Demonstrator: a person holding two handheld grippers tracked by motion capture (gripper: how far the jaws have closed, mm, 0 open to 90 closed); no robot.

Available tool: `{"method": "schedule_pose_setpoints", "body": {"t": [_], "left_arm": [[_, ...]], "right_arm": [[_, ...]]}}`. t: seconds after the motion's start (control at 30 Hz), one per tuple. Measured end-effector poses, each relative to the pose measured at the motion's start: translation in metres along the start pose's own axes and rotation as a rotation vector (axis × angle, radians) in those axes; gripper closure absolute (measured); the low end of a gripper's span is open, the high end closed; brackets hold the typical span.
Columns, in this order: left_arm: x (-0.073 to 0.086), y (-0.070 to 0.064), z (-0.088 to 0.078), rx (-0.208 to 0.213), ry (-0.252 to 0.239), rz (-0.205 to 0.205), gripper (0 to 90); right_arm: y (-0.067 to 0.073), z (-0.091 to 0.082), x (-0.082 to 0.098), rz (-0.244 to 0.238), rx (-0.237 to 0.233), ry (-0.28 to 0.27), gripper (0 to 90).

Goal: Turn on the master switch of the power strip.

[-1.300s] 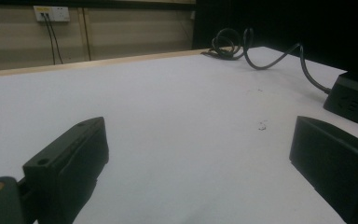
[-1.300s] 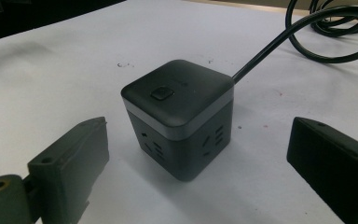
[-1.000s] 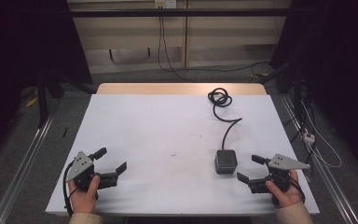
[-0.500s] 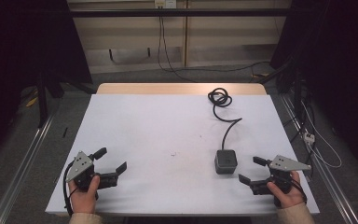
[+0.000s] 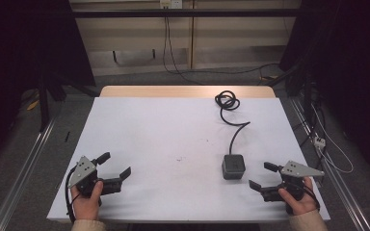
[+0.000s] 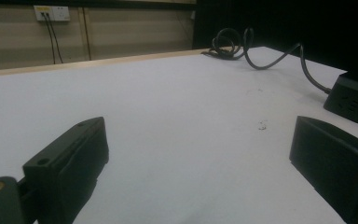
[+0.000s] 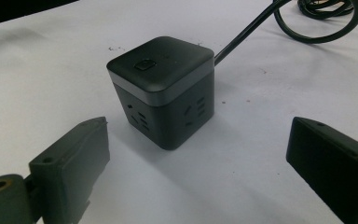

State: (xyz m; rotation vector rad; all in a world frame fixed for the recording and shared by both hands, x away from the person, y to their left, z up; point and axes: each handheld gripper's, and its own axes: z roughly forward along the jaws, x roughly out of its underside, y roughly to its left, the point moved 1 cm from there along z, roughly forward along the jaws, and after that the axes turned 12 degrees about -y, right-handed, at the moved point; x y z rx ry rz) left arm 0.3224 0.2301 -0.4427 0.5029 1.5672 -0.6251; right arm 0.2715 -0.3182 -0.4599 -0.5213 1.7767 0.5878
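Count: 1 black cube power strip (image 5: 233,166) at 4 o'clock on 1 white bench (image 5: 164,134), 1 coiled cable (image 5: 227,102) at 1 o'clock. 2 claws, left claw (image 5: 115,168) and right claw (image 5: 261,175), both spread wide.

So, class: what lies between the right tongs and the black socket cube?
Nothing: in the right gripper view, bare white table separates the open right tongs from the socket cube.

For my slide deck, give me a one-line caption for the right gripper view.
Open right tool faces a black cube power socket and its cable on the white table.
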Motion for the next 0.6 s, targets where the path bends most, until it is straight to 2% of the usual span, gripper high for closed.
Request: {"method": "schedule_pose_setpoints", "body": {"t": [0.23, 0.6], "left_arm": [[0.0, 0.0004, 0.0001, 0.0, 0.0, -0.001, 4.3], [0.0003, 0.0003, 0.0013, 0.0, 0.0, -0.003, 4.3]], "right_arm": [[0.0004, 0.0008, -0.0006, 0.002, 0.0, 0.021, 6.4], [0.0019, 0.0018, -0.0019, -0.002, -0.004, 0.02, 6.4]]}}
